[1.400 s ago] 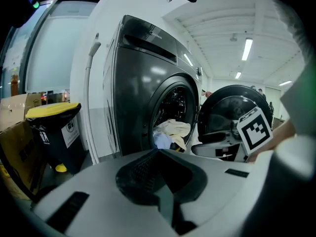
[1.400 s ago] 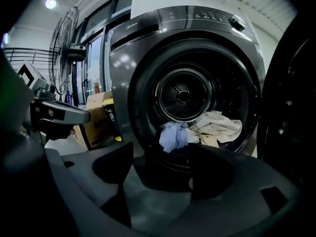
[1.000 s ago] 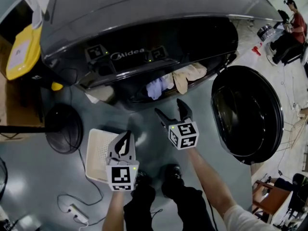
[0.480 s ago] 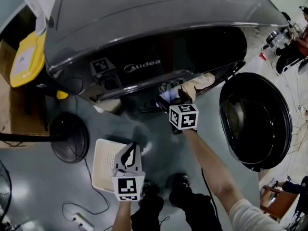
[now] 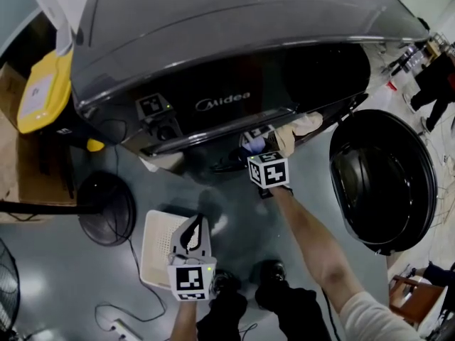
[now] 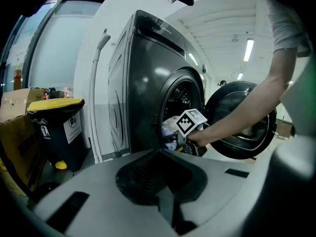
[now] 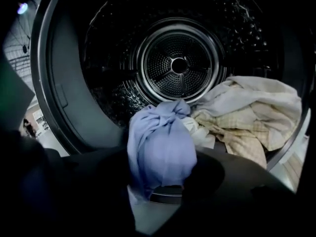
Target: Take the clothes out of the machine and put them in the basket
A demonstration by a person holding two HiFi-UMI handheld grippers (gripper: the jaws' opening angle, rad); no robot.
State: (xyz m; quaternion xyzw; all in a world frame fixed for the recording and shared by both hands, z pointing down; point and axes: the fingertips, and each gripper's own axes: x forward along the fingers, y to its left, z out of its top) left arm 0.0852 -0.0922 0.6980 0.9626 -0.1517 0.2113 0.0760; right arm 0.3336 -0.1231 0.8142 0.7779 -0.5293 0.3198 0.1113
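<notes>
Blue cloth (image 7: 160, 147) lying at the drum's (image 7: 177, 65) mouth, cream clothes (image 7: 247, 112) heaping at its 3 o'clock, right gripper (image 7: 162, 157) reaching in, jaws standing wide either side of the blue cloth, left gripper (image 5: 192, 226) hovering with jaws together, empty, over the white basket (image 5: 155, 247), at 7 o'clock from the washer's (image 5: 213, 48) opening.

Clothes (image 7: 237, 113) in the machine (image 5: 213, 41), basket (image 5: 155, 244) before it — door (image 5: 384, 180) right, bin (image 5: 41, 84) left.

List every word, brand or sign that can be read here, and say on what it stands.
"Midea": on the front panel of the machine.
White label on the black bin: print too small to read.
Square markers on that panel, the left tool and the right tool: patterns only, no words.
</notes>
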